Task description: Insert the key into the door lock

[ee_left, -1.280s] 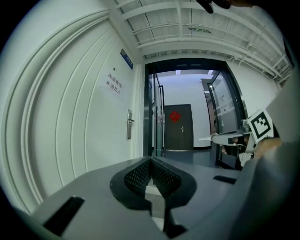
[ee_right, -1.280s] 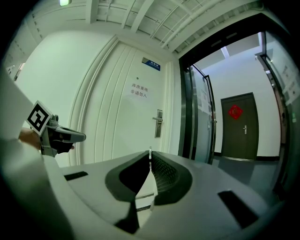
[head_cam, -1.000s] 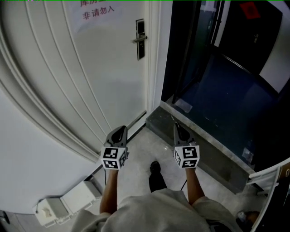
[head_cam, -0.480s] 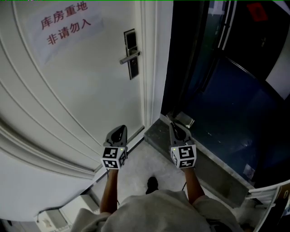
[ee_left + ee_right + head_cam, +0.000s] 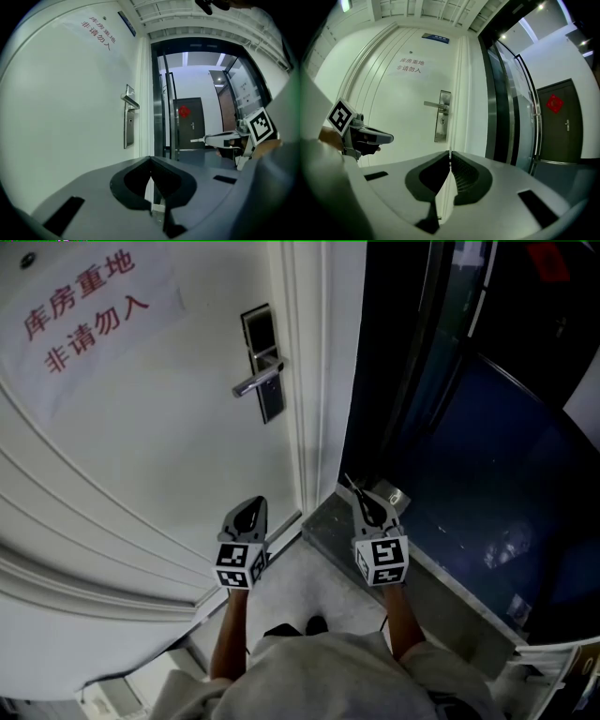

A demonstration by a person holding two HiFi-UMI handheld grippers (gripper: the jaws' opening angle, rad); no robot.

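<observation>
Head view, looking steeply down at a person who stands before a closed white door [image 5: 141, 446] with a two-jaw gripper in each hand. The left gripper [image 5: 248, 510] has its jaws together with nothing between them. The right gripper [image 5: 366, 502] has its jaws clamped on a thin pale blade, judged to be the key [image 5: 348, 483], which sticks out past the tips. The lock plate [image 5: 261, 357] sits by the door's right edge, with a silver lever handle [image 5: 255, 382] across it. In the right gripper view a small dark keyhole [image 5: 442, 121] shows below the lever. A paper sign [image 5: 84, 301] with red characters hangs to the left. Both grippers are well apart from the lock, and the right one points at the door frame [image 5: 314, 381] beside the plate, not at the keyhole.

Risks, as a judgement: the key seems to be pinched only at its end, so a bump against the lever or plate could twist it in the jaws or knock it loose. The keyhole is small and tucked under the lever, so a skewed or wrongly turned blade would probably scrape the plate instead of entering. A raised stone threshold [image 5: 422, 563] near the feet could cause a trip
</observation>
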